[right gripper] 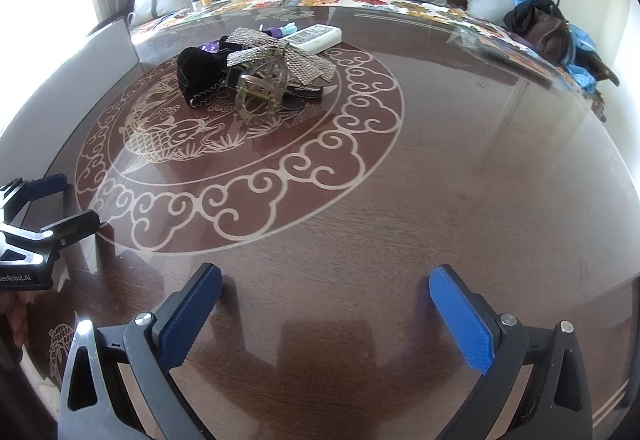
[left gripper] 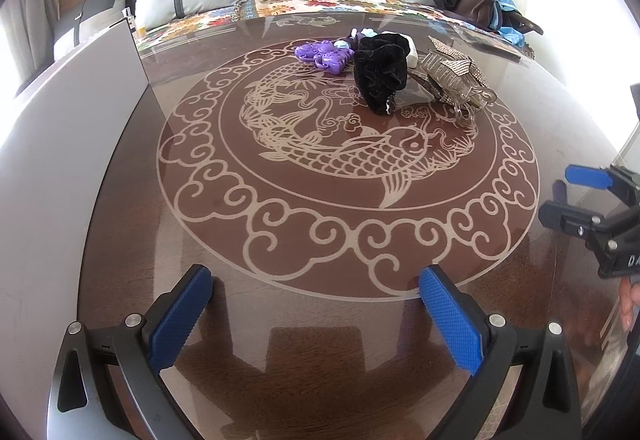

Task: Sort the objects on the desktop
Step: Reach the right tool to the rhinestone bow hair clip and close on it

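- The left hand-held gripper (left gripper: 316, 294) hangs at the bottom of its own view with its blue pads spread wide and nothing between them, over bare glossy desk (left gripper: 320, 320).
- The right hand-held gripper (right gripper: 326, 298) stands likewise, jaws wide apart and empty, low in its view.
- The things to sort lie heaped together above the centre of the left view, on the upper part of the carp medallion, well apart from both grippers.
- The black velvet scrunchie (left gripper: 380, 73) is soft and light; it should crush under the pads, so any pinch across a fold of it ought to hold.
- The clear hair claw (right gripper: 262, 89) looks stiff, smooth and likely slippery and brittle; I would take it across its spine, not by the teeth.
- The rhinestone bow clip (right gripper: 276, 57) lies over the claw and touches the scrunchie; its ribbons are floppy and may drag neighbours along.
- The purple toy pieces (left gripper: 324, 55) at the heap's left are small hard plastic, light, likely to skid on the glass.
- The white remote (right gripper: 316, 37) lies behind the heap, rigid and easiest gripped across its narrow width.
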Motion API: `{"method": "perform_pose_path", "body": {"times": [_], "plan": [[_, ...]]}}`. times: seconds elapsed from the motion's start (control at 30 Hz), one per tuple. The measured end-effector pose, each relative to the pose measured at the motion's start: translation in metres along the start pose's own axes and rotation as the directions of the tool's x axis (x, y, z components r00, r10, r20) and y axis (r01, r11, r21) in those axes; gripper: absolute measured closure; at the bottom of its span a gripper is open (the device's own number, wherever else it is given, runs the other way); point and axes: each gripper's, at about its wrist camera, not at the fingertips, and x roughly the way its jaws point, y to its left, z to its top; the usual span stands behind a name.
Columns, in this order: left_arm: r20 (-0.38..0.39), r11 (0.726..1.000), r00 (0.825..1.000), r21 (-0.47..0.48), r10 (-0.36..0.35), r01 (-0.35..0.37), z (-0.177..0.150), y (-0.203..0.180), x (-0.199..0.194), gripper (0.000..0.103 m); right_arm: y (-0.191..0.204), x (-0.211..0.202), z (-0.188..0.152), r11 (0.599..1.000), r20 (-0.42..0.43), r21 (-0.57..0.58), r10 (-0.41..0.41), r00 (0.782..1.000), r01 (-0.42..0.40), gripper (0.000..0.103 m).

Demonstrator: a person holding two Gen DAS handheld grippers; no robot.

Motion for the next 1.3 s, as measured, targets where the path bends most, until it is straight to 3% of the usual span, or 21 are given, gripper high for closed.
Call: {"method": "perform_pose_path", "body": {"times": [0.13,0.23,0.37,0.5,0.6,0.67,0.77,0.87,0.97,1.0,1.07,1.17,1.3], "plan": [[0.000,1.000,1.000,0.000,0.000,0.000,0.000,0.000,0.000,0.000,0.010,0.007,0.050,0.993,0.045,-0.117,0.017,0.999,-0.012,0.000],[0.000,1.000,1.000,0.000,0.000,0.000,0.000,0.000,0.000,0.000,0.023,0.025,0.083,0.968,0.024,-0.247,0.046,0.999,-0.038,0.000],[0.000,1.000,1.000,0.000,0.000,0.000,-0.001,0.000,0.000,0.000,0.048,0.051,0.105,0.909,0.006,-0.418,0.003,1.000,0.000,0.000],[0.000,1.000,1.000,0.000,0.000,0.000,-0.001,0.000,0.000,0.000,0.065,0.070,0.117,0.868,-0.024,-0.497,-0.020,1.000,0.006,0.001],[0.000,1.000,1.000,0.000,0.000,0.000,-0.001,0.000,0.000,0.000,0.061,0.074,0.122,0.899,-0.064,-0.437,0.009,0.998,-0.036,0.016],[0.000,1.000,1.000,0.000,0.000,0.000,-0.001,0.000,0.000,0.000,0.056,0.070,0.123,0.925,-0.073,-0.378,0.015,0.997,-0.042,0.036],[0.001,1.000,1.000,0.000,0.000,0.000,-0.001,0.000,0.000,0.000,0.040,0.053,0.114,0.972,-0.114,-0.203,0.099,0.989,-0.121,0.041],[0.000,1.000,1.000,0.000,0.000,0.000,-0.001,0.000,0.000,0.000,0.028,0.032,0.087,0.981,-0.139,-0.048,0.178,0.974,-0.186,0.041],[0.000,1.000,1.000,-0.001,0.000,0.000,-0.001,0.000,0.000,0.000,0.016,0.013,0.059,0.976,-0.097,0.019,0.217,0.971,-0.216,0.037],[0.001,1.000,1.000,0.000,0.000,0.000,-0.001,0.000,0.000,0.000,0.013,0.006,0.051,0.976,-0.068,0.020,0.216,0.974,-0.215,0.032],[0.001,1.000,1.000,0.000,0.001,-0.001,-0.001,0.000,0.000,0.000,0.009,-0.007,0.031,0.985,-0.002,-0.008,0.170,0.985,-0.170,0.012],[0.001,1.000,1.000,0.000,0.001,-0.001,-0.001,0.001,0.000,0.000,0.004,-0.019,0.004,0.994,0.058,-0.049,0.101,0.993,-0.099,0.008],[0.001,1.000,1.000,0.000,0.001,-0.001,-0.001,0.001,0.000,0.000,0.004,-0.016,-0.013,0.988,0.035,-0.105,0.119,0.992,-0.115,0.008]]}}
